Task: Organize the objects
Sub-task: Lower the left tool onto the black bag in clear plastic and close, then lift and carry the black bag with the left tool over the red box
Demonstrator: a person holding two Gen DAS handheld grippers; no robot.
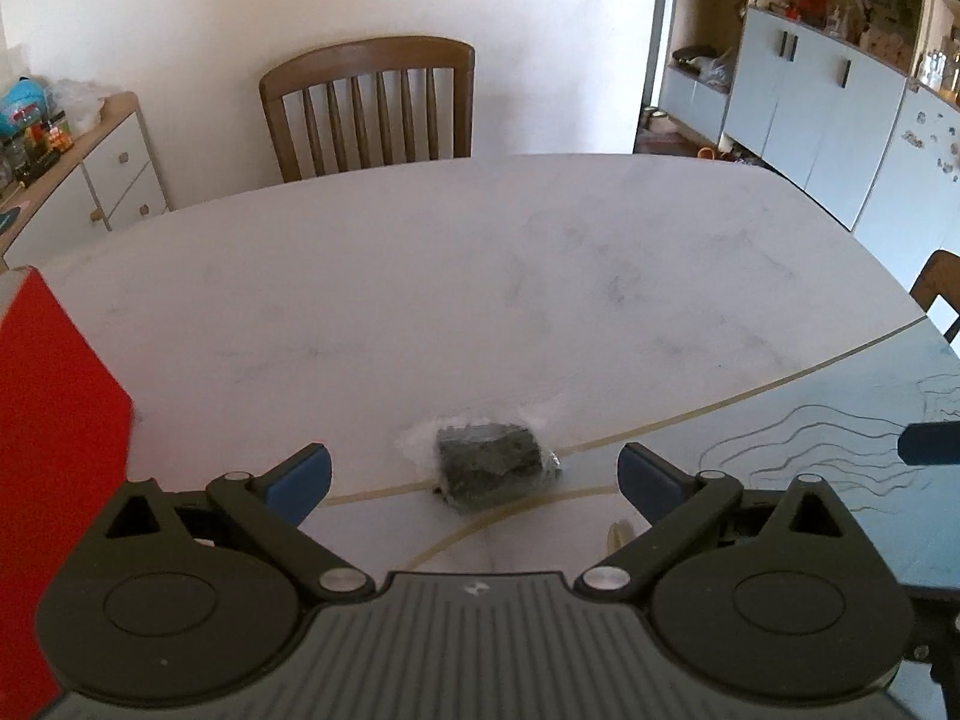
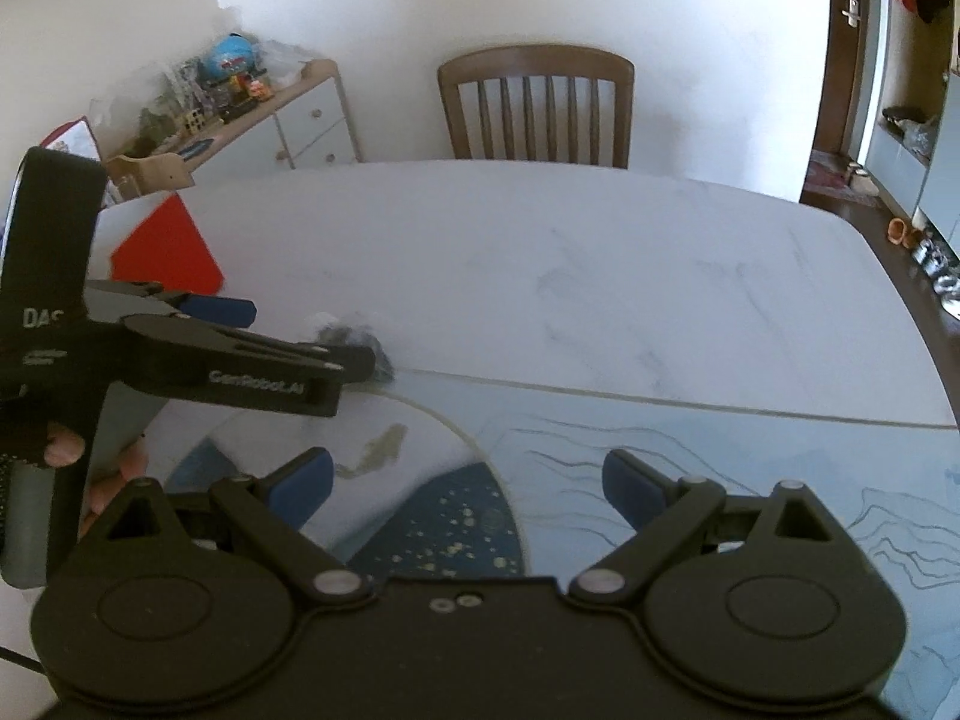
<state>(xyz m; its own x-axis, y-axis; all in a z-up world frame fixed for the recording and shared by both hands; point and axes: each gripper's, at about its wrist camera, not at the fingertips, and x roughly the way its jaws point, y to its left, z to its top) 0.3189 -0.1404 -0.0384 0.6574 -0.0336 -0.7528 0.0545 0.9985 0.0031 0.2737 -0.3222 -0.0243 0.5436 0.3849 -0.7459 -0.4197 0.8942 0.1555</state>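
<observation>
Left gripper (image 1: pixel 474 474) held low over the table (image 1: pixel 480 276), fingers spread wide — dark wrapped bundle (image 1: pixel 495 468) lying just beyond, between the tips. Right gripper (image 2: pixel 468 480) level, fingers apart, pinching nothing — red box (image 2: pixel 168 255) far left.

home dining room: table (image 1: pixel 480 276), chair (image 1: pixel 369 108)

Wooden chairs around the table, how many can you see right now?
2. One chair stands at the far side of the table, facing us. A second chair only peeks in at the table's right edge in the left wrist view. Others may be hidden outside the views.
</observation>
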